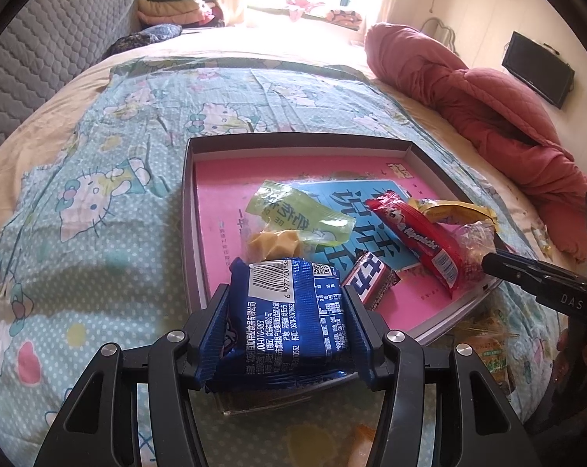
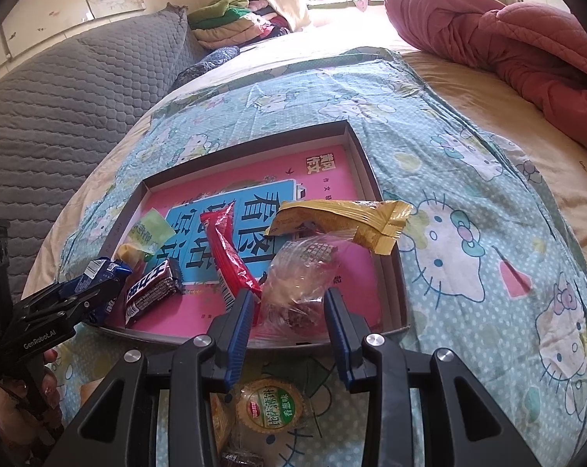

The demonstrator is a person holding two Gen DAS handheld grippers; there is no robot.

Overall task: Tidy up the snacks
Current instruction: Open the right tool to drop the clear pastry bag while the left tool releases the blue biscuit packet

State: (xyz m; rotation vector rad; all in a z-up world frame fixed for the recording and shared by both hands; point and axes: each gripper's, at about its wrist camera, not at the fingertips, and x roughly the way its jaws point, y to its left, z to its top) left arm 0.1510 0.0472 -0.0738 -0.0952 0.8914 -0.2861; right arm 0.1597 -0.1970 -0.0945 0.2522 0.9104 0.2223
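Bed spread with a pale blue cartoon-cat cloth point(image 2: 468, 179); on it a shallow grey cardboard box tray point(image 2: 361, 155) lined with a pink book cover, serving as the collecting place for snacks. Left gripper point(image 1: 287, 303): jaws clamped on the two side edges of a dark blue foil snack packet point(image 1: 289, 311), held barcode side up over the near corner of the tray, judged ready for setting down inside. Right gripper point(image 2: 287, 311): jaws either side of a crinkled clear cellophane snack bag point(image 2: 305, 276) at the tray's near edge; the film fills the gap and the pads seem to press it, so read as a light grip (film this soft hides firm contact). Already in the tray: a long red candy bar wrapper point(image 2: 231, 253), a small dark chocolate bar with white lettering point(image 2: 153, 290), a light green sachet point(image 2: 153, 229) and a yellow foil packet point(image 2: 344, 218) lying over the far right rim. Outside, on the cloth below the right gripper, a round biscuit pack with a green label point(image 2: 272, 408) waits, beside other small pieces. Task judged partly done; loose items near the tray remain.
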